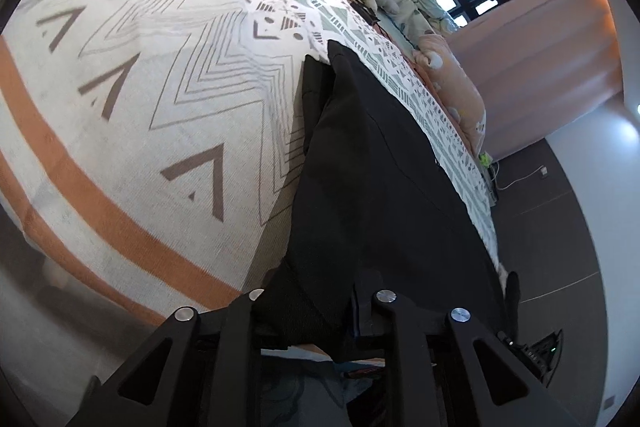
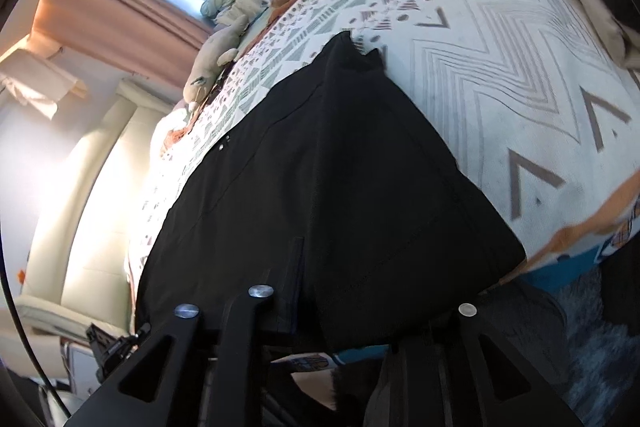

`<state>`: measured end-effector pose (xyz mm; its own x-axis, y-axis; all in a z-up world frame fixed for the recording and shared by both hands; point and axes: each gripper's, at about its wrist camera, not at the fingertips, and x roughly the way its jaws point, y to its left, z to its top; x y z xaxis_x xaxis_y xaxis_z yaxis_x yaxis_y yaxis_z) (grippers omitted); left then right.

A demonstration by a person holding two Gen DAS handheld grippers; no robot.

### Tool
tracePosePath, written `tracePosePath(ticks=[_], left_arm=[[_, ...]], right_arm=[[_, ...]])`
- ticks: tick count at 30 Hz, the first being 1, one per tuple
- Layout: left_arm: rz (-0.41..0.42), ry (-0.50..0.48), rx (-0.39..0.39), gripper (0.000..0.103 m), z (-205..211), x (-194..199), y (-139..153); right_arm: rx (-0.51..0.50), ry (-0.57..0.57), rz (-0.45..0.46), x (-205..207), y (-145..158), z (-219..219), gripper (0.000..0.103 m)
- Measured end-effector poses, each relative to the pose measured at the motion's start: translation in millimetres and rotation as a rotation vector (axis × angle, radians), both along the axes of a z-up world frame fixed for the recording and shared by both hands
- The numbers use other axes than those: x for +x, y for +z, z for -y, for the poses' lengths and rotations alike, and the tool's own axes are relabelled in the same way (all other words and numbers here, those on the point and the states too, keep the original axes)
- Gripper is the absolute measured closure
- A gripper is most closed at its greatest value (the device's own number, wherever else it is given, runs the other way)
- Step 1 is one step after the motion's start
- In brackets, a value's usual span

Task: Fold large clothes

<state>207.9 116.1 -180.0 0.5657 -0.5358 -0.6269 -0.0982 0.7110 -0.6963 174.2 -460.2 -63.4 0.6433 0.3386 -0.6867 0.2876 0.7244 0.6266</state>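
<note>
Black garment (image 1: pixel 372 163) on patterned bedspread (image 1: pixel 140 99), its near edge between left gripper (image 1: pixel 320 311) fingers (image 1: pixel 248 311).

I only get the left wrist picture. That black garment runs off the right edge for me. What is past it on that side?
Observer: The black garment spreads wide and flat over the patterned bedspread in the right wrist view.
Operator: Anything beside the bed there?
Observer: A cream padded headboard, lit by bright sun.
Operator: And what is under the right gripper?
Observer: The right gripper has black cloth between its fingers at the garment's near edge; below, the bed's side shows blue fabric.
</note>
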Motion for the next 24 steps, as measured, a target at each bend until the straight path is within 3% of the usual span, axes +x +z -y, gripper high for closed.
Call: tracePosePath(ticks=[2, 4, 5, 12, 17, 24], left_arm=[[-0.001, 0.005, -0.031, 0.063, -3.4, -3.7, -3.9], [0.021, 0.011, -0.068, 0.035, -8.6, -12.1, -4.3], [0.034, 0.019, -0.084, 0.032, -10.8, -15.5, -3.2], [0.056, 0.041, -0.113, 0.031, -14.9, -25.9, -2.8], [0.031, 0.045, -0.127, 0.033, -13.7, -27.9, -10.7], [-0.030, 0.040, -0.084, 0.058, -10.3, -23.3, -22.5]], right_arm=[[0.028, -0.013, 0.018, -9.5, -2.7, 3.4, 0.060], [0.022, -0.028, 0.017, -19.1, -2.3, 4.1, 0.045], [0.013, -0.039, 0.015, -24.5, -0.4, 4.9, 0.044], [-0.205, -0.044, 0.063, -56.7, 47.2, -10.8, 0.044], [-0.261, 0.053, 0.108, -54.2, 74.6, -44.6, 0.044], [-0.302, 0.237, 0.067, -12.1, 59.2, -118.2, 0.045]])
